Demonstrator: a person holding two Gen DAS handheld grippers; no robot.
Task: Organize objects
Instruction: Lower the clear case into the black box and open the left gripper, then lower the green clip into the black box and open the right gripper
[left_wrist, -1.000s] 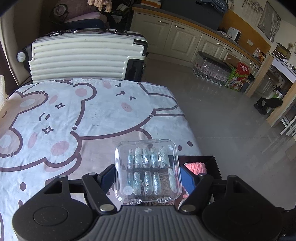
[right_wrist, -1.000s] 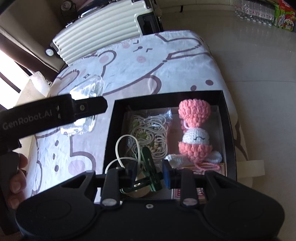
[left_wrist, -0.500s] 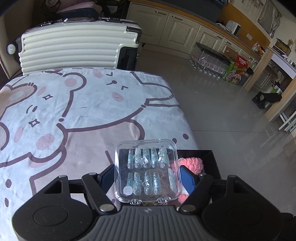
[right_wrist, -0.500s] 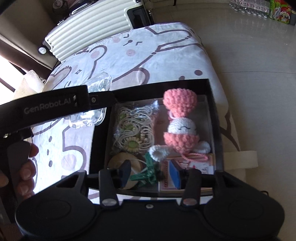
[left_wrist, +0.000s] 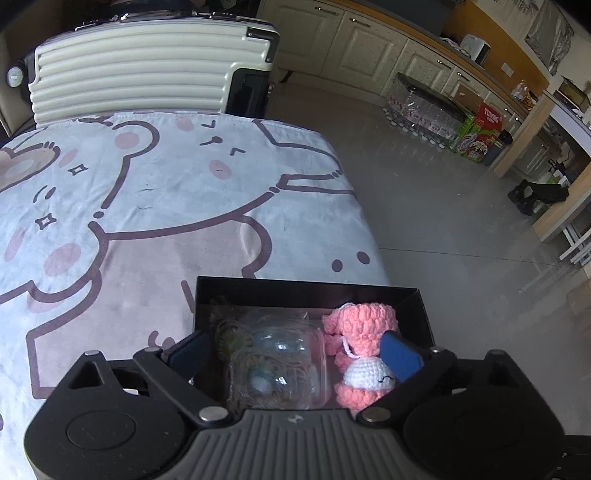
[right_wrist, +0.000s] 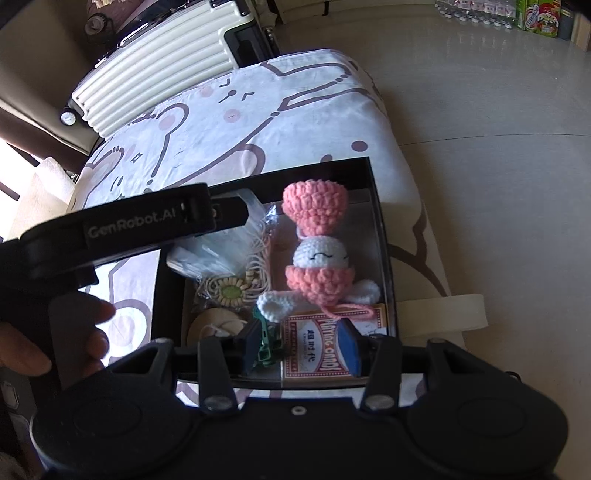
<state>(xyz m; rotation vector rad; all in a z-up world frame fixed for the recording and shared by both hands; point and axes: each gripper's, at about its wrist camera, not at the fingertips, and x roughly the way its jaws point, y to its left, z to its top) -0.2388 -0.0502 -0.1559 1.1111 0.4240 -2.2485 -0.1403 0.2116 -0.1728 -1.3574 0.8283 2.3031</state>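
Observation:
A black box (left_wrist: 306, 291) (right_wrist: 384, 236) sits at the near edge of the bear-print cloth. My left gripper (left_wrist: 295, 350) is open wide above it. The clear nail case (left_wrist: 280, 365) (right_wrist: 207, 254) lies loose in the box on a bead necklace (right_wrist: 236, 291), beside a pink crochet doll (left_wrist: 364, 354) (right_wrist: 317, 254). My right gripper (right_wrist: 299, 350) is open over the box's near end, with a green clip (right_wrist: 266, 343) and a red playing-card pack (right_wrist: 314, 350) between its fingers, gripping neither.
A cream suitcase (left_wrist: 144, 70) (right_wrist: 162, 70) stands behind the cloth-covered table (left_wrist: 147, 192). Tiled floor lies to the right, with kitchen cabinets (left_wrist: 369, 51) and bottle packs (left_wrist: 424, 114) beyond. The left gripper's body (right_wrist: 129, 229) crosses the right wrist view.
My left gripper carried the nail case over the box, opened and let it go; the case now lies in the box. My right gripper opened wider and the clip lies below it.

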